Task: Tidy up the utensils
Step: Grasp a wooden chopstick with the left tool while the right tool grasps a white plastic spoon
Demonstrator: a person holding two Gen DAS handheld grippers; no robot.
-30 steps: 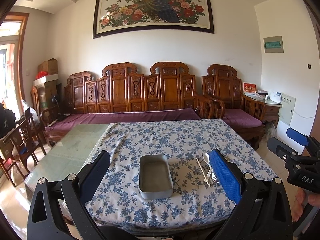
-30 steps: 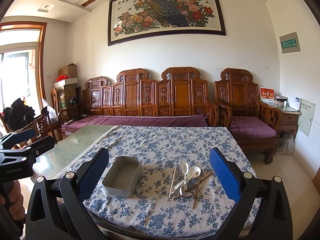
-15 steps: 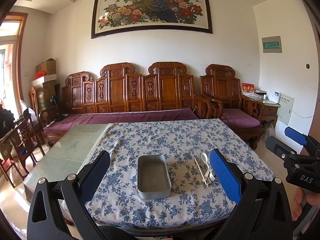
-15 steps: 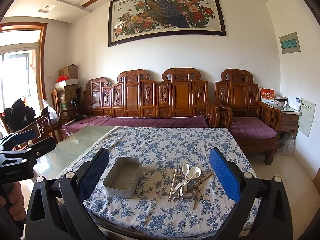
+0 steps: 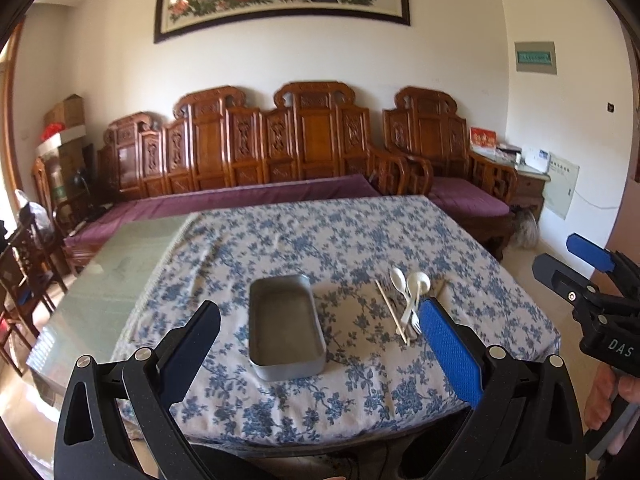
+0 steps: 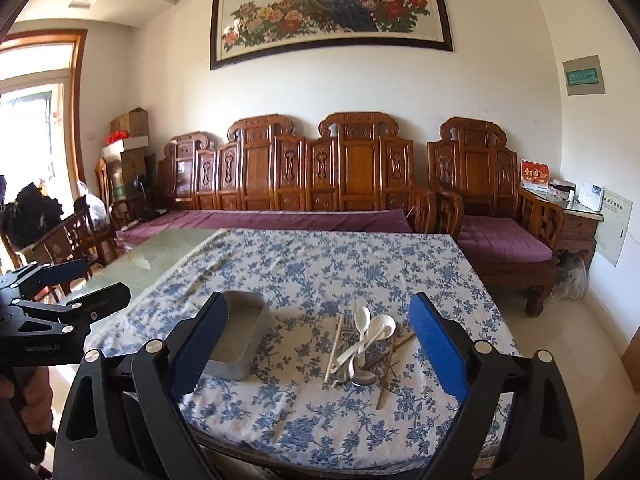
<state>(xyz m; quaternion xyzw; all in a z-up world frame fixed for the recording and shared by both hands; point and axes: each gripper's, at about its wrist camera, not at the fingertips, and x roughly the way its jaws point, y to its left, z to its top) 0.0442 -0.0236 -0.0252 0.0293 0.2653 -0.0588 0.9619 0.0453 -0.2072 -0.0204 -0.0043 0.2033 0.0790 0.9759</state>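
The left gripper (image 5: pixel 320 344) stands released, its blue-padded jaws spread wide with nothing pinched between them. Framed in the gap, at about twelve o'clock from it, sits the metal tin (image 5: pixel 285 326), a rectangular grey box lying flat on the floral tablecloth (image 5: pixel 320 240) with its long side running away from the camera. Its inside shows only bare metal. At about one o'clock from this gripper, just right of the tin and apart from it, lies the pile of utensils (image 5: pixel 404 300): two white spoons, a fork, and pale chopsticks, loosely crossed; the right jaw's pad covers the pile's near end in this view.

The right gripper (image 6: pixel 316 344) is likewise released and grasps nothing; its jaws have just been closing a little, with nothing between the pads. The utensils (image 6: pixel 362 344) lie at about twelve to one o'clock ahead of it on the cloth, white spoons on top, a metal spoon bowl and fork beneath, brown and pale chopsticks splayed to either side. The tin (image 6: pixel 240 336) is at about eleven o'clock, partly behind this gripper's left jaw.

The cloth covers the right part of a glass-topped table (image 6: pixel 160 256). Beyond it stands a carved wooden bench (image 6: pixel 320 176) with purple cushions, below a framed peacock painting (image 6: pixel 332 8)
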